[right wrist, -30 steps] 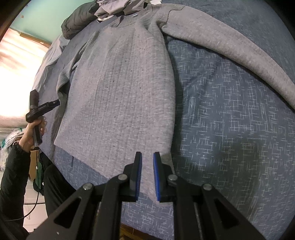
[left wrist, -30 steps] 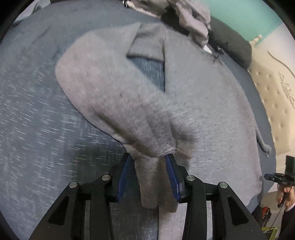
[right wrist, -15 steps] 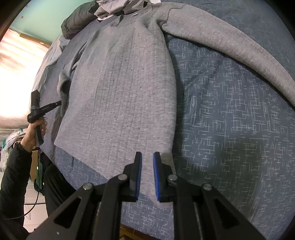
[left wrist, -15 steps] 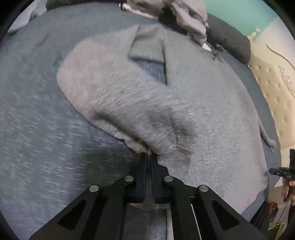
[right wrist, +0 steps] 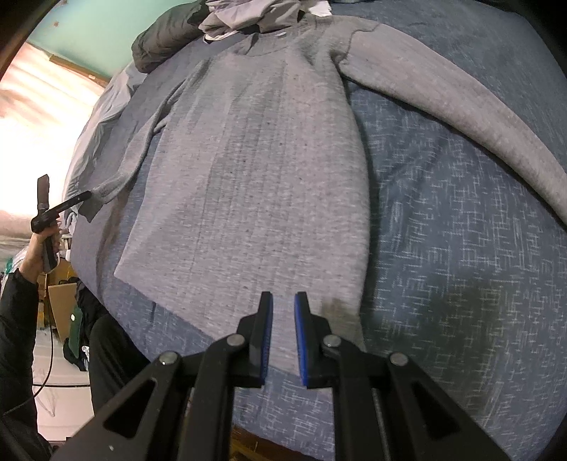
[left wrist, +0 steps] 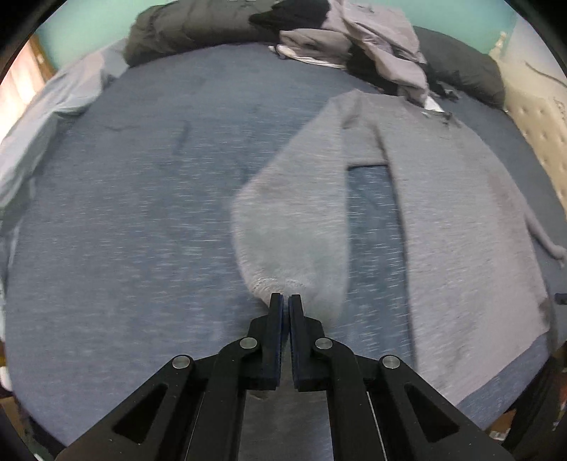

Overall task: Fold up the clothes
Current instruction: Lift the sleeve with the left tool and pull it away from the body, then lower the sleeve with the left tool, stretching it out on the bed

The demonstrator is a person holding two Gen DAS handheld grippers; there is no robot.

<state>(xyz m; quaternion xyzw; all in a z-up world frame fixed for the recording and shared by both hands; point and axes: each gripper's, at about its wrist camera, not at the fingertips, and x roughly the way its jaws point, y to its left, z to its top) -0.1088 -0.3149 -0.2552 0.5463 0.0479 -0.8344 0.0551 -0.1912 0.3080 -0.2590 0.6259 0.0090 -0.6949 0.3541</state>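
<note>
A grey long-sleeved sweater [right wrist: 255, 170] lies flat, front up, on a blue patterned bedsheet [right wrist: 443, 283]. My left gripper [left wrist: 285, 299] is shut on the cuff of one sleeve [left wrist: 294, 220] and holds it lifted off the bed, away from the sweater's body [left wrist: 460, 220]. The right wrist view shows the same left gripper [right wrist: 86, 194] at the far left, in a person's hand [right wrist: 40, 248], with that cuff at its tip. My right gripper [right wrist: 283, 319] sits at the hem, jaws nearly together with grey fabric between the pads. The other sleeve [right wrist: 460, 117] stretches out to the right.
A heap of grey and dark clothes [left wrist: 372, 46] and a dark pillow [left wrist: 198, 32] lie at the far end of the bed. A beige tufted headboard [left wrist: 542, 142] stands at the right. Light blue bedding [left wrist: 53, 106] bunches at the left. A cardboard box [right wrist: 60, 308] is on the floor.
My left gripper closed on the sleeve cuff, then rose and carried it away from the sweater's body, straightening the sleeve. My right gripper stayed still at the hem.
</note>
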